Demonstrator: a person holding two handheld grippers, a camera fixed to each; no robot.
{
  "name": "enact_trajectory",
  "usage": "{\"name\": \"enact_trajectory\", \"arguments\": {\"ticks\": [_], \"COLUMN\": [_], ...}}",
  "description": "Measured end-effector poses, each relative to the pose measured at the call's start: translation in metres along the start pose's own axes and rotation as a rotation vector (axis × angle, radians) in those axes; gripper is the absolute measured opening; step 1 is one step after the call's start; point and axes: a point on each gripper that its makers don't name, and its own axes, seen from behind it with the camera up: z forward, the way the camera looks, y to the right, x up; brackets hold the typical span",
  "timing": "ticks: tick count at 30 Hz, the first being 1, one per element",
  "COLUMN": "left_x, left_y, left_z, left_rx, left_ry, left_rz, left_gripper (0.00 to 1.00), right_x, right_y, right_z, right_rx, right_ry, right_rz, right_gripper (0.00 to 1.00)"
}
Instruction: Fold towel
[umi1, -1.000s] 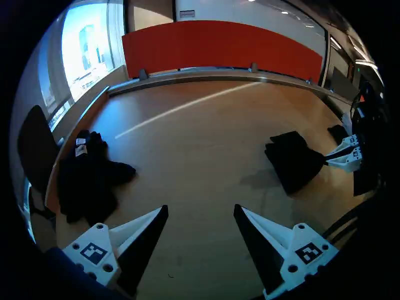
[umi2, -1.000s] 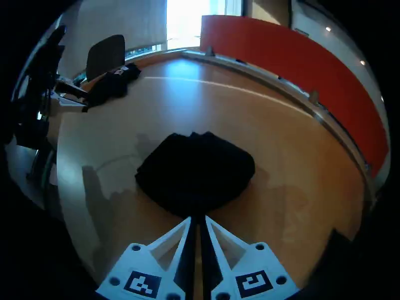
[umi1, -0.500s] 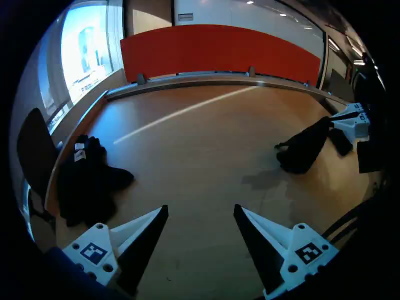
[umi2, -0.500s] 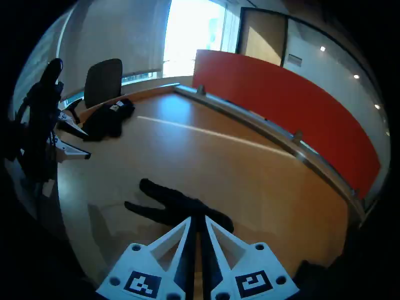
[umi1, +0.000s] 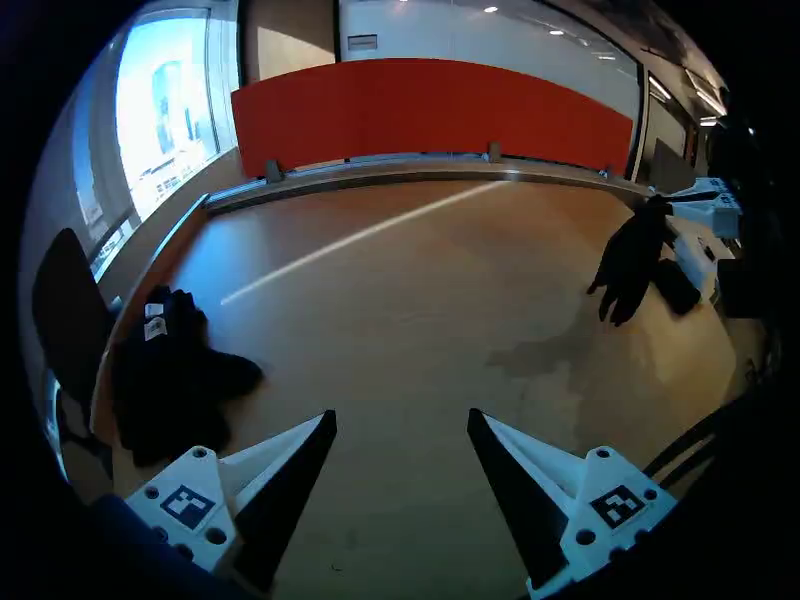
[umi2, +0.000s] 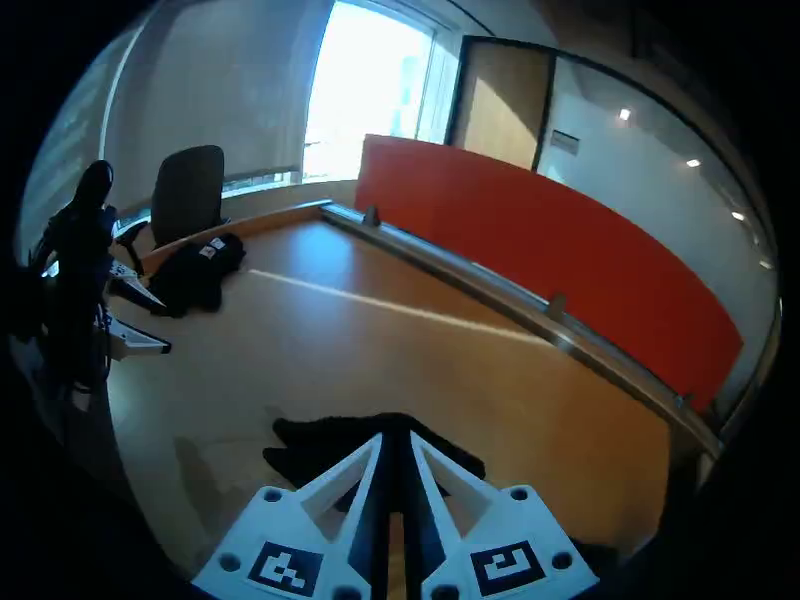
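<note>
At the right-hand edge of the table, the towel hangs as a narrow, bunched dark strip. The right gripper has its fingers pressed together on one part of the cloth. The lower end appears to be off the wood, though you cannot confirm this from either view.

Finding on progress: no fold is visible. The towel is neither spread flat nor doubled over, so in my judgement the whole job is still ahead of you: lay it out, square it, fold it.

Your left gripper is spread wide and empty, low over the near edge and well apart from the towel.

Room for moving: the middle of the table is bare wood from the near edge to the red divider along the far edge. That is ample for laying the towel out.

Note two obstructions:
- A pile of dark cloth lies at the left edge, with a chair behind it.
- A small dark item lies just beside the towel near the right edge.
</note>
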Motion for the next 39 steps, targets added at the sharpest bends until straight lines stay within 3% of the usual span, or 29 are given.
{"name": "enact_trajectory", "arguments": {"ticks": [18, 39], "left_x": [0.007, 0.010], "left_y": [0.007, 0.014], "left_z": [0.004, 0.011], "left_rx": [-0.006, 0.000], "left_ry": [0.004, -0.009], "left_rz": [0.020, 0.029], "left_gripper": [0.98, 0.97], "right_x": [0.009, -0.027], "right_y": [0.058, 0.165], "right_z": [-0.028, -0.068], "right_rx": [-0.070, -0.184], "right_ry": [0.029, -0.006], "right_rz": [0.031, 0.127], "right_gripper": [0.04, 0.04]}}
